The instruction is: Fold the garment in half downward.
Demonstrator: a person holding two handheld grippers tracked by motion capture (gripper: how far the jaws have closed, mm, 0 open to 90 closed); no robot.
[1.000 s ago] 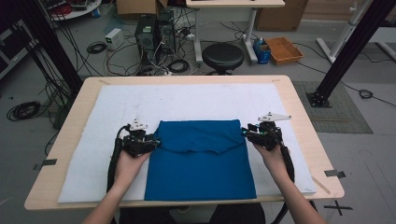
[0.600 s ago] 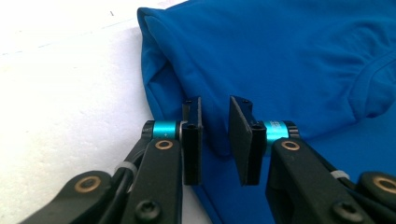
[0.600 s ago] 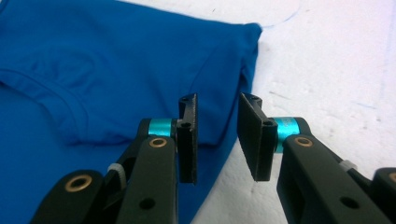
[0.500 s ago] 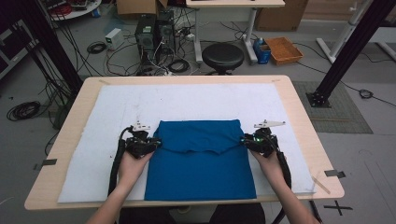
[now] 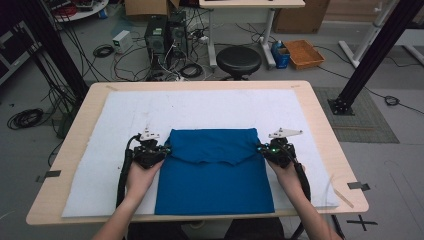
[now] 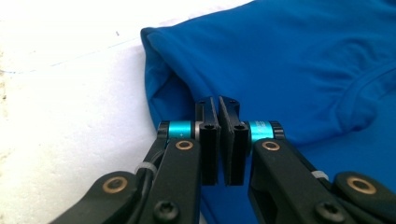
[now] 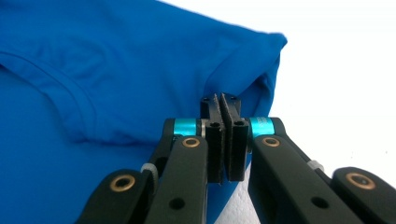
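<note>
Both tongs have just been closing, each now pinched on a side edge of the blue shirt (image 5: pixel 215 170), which lies folded on the white mat (image 5: pixel 200 107) of the bench (image 5: pixel 320 130). From above, the left tongs (image 5: pixel 162 151) and right tongs (image 5: pixel 264 150) grip opposite edges. Left gripper view: tongs (image 6: pixel 219 105) nip the fold. Right gripper view: tongs (image 7: pixel 220 103) likewise.

You can't see the pad tips of the left gripper (image 6: pixel 219 105): they're sunk in the fold of the blue shirt (image 6: pixel 299 65), same w/ the right gripper (image 7: pixel 223 103). Shirt's cut off by the frame edge in both gripper views. In the high view, your forearms run off the bottom edge; the shirt's underside stays hidden.
</note>
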